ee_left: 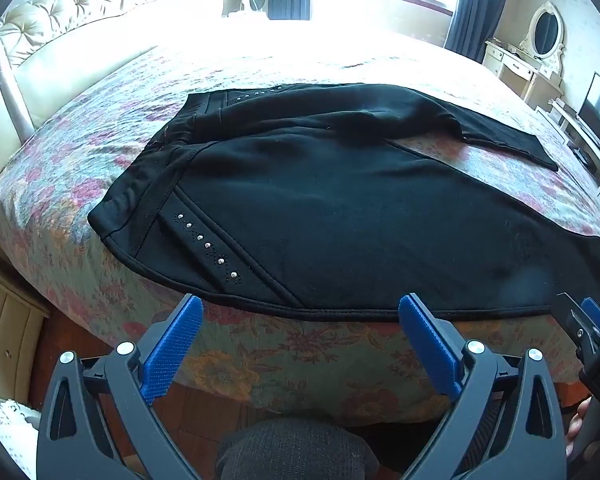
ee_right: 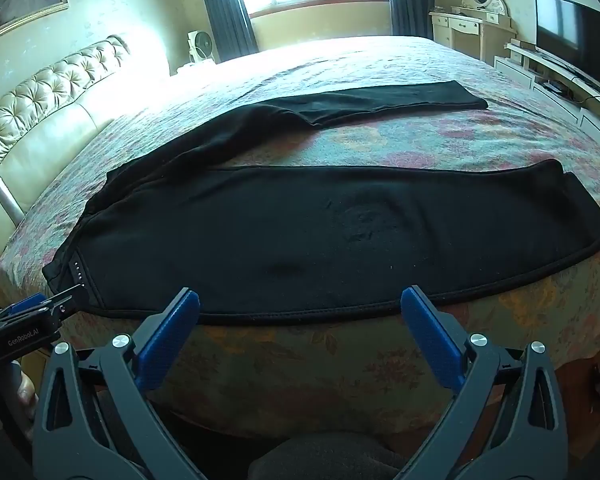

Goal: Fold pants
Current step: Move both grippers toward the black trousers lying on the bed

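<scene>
Black pants (ee_left: 340, 208) lie spread on the floral bedspread (ee_left: 300, 360), waistband to the left, both legs running right and apart. A row of rhinestones (ee_left: 206, 246) marks the near pocket. The near leg (ee_right: 340, 232) lies along the bed's front edge; the far leg (ee_right: 380, 102) angles away. My left gripper (ee_left: 300, 308) is open and empty, just short of the pants' near hem by the waist. My right gripper (ee_right: 300, 300) is open and empty, just short of the near leg's edge. Each gripper shows in the other view, the right (ee_left: 580, 320) and the left (ee_right: 48, 306).
A tufted headboard (ee_left: 60, 12) stands at the left. A white dressing table with oval mirror (ee_right: 476, 4) and a TV on a low unit (ee_right: 572, 36) stand at the right. A bedside cabinet (ee_left: 8, 320) sits lower left. A window is behind the bed.
</scene>
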The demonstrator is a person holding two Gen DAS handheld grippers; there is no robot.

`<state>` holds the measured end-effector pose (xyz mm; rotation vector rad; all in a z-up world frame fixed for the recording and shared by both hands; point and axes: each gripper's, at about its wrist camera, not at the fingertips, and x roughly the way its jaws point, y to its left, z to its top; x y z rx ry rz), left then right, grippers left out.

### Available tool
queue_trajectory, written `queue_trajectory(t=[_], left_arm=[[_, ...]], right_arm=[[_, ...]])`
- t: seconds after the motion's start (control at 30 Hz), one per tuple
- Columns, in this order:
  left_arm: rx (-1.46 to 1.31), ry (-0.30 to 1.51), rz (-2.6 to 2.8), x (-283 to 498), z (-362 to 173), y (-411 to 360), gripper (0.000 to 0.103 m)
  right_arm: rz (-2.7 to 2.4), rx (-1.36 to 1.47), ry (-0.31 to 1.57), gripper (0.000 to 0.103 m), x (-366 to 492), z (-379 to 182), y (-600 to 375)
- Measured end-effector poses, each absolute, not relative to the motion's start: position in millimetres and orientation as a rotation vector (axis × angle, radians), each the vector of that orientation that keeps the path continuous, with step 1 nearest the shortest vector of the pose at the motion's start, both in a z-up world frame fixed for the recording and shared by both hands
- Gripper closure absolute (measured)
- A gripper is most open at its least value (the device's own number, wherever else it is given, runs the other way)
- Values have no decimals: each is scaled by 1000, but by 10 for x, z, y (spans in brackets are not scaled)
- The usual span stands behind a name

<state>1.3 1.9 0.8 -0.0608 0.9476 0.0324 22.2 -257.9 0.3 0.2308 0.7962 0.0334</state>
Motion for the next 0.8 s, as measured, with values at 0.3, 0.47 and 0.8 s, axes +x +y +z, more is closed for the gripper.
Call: queue_trajectory(t=[0.3, 0.47, 0.8], left_arm=[[-93, 960, 52, 66, -19, 159, 5], [-93, 975, 28, 71, -56, 120, 5], [-90, 967, 15, 72, -58, 108, 5]], right_arm=[[48, 243, 817, 2, 328, -68, -2549], [55, 248, 826, 2, 367, -84, -2524], [58, 251, 841, 2, 424, -121, -2519]])
